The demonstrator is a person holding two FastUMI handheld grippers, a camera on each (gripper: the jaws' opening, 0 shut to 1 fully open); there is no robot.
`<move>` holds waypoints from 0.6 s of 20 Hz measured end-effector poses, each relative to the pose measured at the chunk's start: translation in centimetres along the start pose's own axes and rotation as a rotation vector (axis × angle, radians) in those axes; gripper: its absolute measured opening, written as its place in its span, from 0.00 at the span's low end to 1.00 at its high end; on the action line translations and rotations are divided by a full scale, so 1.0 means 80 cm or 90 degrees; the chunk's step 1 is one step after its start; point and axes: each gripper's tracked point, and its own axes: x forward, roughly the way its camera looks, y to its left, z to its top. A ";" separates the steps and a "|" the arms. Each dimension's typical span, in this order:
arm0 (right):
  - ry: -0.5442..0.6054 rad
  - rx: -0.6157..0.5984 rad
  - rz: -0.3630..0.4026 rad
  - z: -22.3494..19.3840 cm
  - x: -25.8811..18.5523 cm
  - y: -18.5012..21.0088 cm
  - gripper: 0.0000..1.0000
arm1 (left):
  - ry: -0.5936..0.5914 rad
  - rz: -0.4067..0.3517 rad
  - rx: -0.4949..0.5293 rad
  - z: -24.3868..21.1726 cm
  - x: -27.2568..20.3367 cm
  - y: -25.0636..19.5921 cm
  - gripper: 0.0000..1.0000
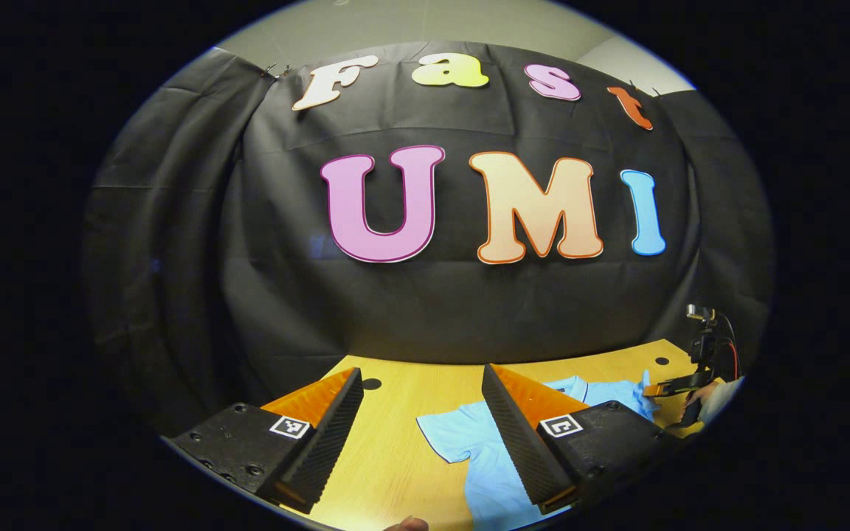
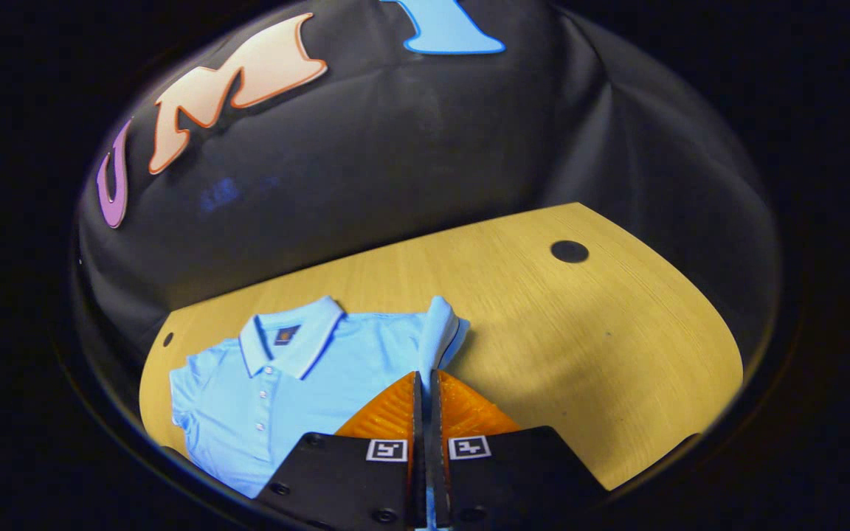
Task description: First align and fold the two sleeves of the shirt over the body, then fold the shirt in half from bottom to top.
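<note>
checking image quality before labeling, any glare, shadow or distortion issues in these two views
Left gripper view: fisheye bends the booth wall; the left gripper and light blue polo shirt stay sharp. Right gripper view: dimmer, soft shadow across the wooden table, right gripper pinching a shirt sleeve; no strong glare.

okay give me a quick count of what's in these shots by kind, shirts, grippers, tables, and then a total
Shirts: 1, the shirt, its sleeve pinched in the right gripper.
Grippers: 2, the right gripper and the left gripper, open above the table.
Tables: 1, the table.
Total: 4
</note>
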 end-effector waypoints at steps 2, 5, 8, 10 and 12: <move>-0.007 -0.010 0.033 0.001 0.000 0.038 0.06 | 0.012 -0.002 -0.009 -0.009 0.005 0.002 0.97; 0.006 0.004 0.075 -0.018 0.008 0.094 0.06 | 0.019 -0.005 -0.016 -0.018 0.010 0.004 0.97; 0.037 -0.003 0.099 -0.055 0.020 0.135 0.06 | 0.034 -0.002 -0.022 -0.032 0.020 0.008 0.97; 0.048 -0.028 0.100 -0.073 0.030 0.151 0.06 | 0.047 0.003 -0.030 -0.044 0.028 0.015 0.97; 0.062 -0.028 0.101 -0.086 0.032 0.161 0.06 | 0.061 0.009 -0.040 -0.056 0.038 0.021 0.97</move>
